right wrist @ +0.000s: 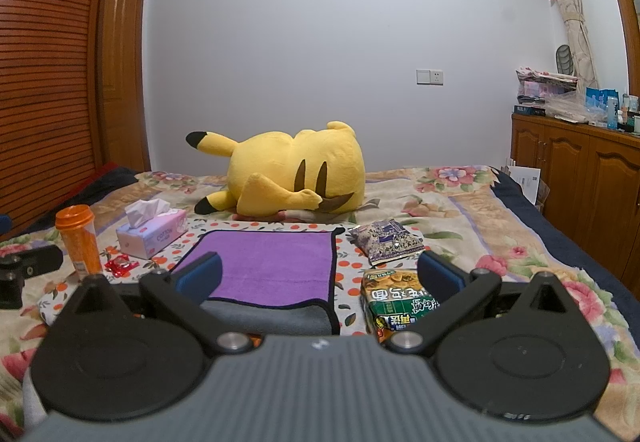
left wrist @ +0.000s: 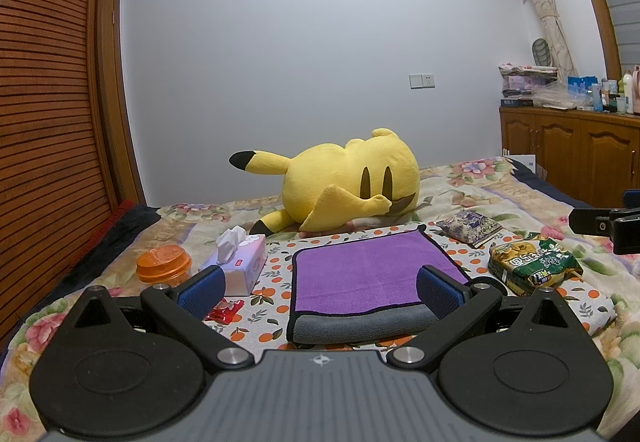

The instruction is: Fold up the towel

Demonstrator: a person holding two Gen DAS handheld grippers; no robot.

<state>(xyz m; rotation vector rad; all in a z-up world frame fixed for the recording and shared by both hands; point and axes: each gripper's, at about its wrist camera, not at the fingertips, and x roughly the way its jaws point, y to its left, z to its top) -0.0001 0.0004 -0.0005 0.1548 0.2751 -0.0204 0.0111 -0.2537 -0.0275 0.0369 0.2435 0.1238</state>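
While both spread wide, left tool (left wrist: 320, 288), right tool (right wrist: 320, 276), empty, above towel (left wrist: 372, 270).

Even, fairly dim indoor light, soft shadows, sharp focus centrally, strong fisheye bending with dark corners.

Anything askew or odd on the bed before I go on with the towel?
The purple towel lies flat, but its near edge is turned up, showing grey. The orange cup stands upright and nothing is spilled. Both grippers are open, clear of the cloth.
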